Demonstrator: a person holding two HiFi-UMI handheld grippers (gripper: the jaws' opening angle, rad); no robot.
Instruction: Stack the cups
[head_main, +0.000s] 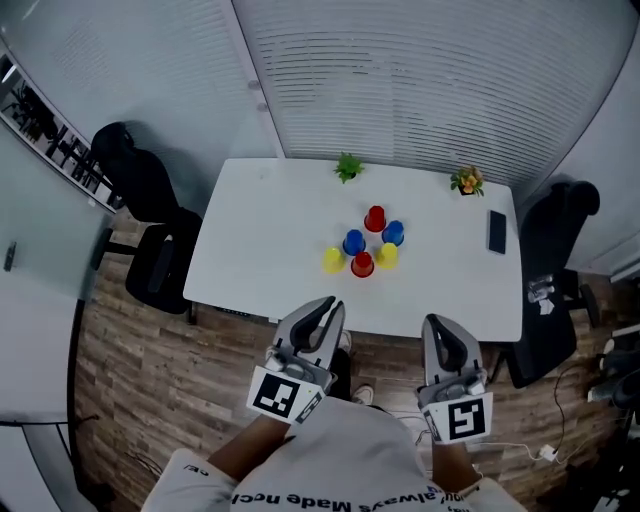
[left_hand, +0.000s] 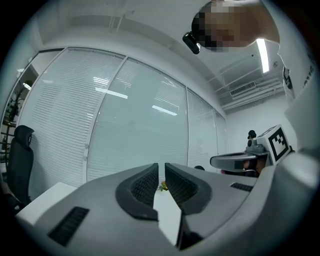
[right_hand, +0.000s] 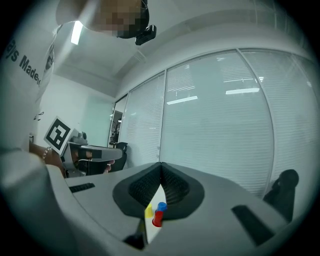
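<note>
Left gripper (head_main: 325, 303): held low just short of the near table edge. Its jaws are set a thin slit apart with nothing between them, probably because no cup has been reached yet.
Right gripper (head_main: 438, 322): held beside it on the right, jaws pressed fully together, also empty.
Cups (head_main: 364, 243): six are grouped in a tight cluster mid-table, a bit right of centre: two red, two blue, two yellow. None is stacked so far.
Near red cup (head_main: 362, 264): set closest to the grippers, so it's judged the easy first pick.
Table (head_main: 250, 240): lots of bare white top is seen left of the cluster, handy for building a stack.
Phone (head_main: 497, 232): laid near the right edge, apart from the cups.
Plants: a green plant (head_main: 348, 167) and a flowering plant (head_main: 467, 181) are parked at the far edge, out of the way.
Chairs: a left chair (head_main: 150, 240) and a right chair (head_main: 560, 290) are tucked at the sides, so the near side is open for reaching in.
</note>
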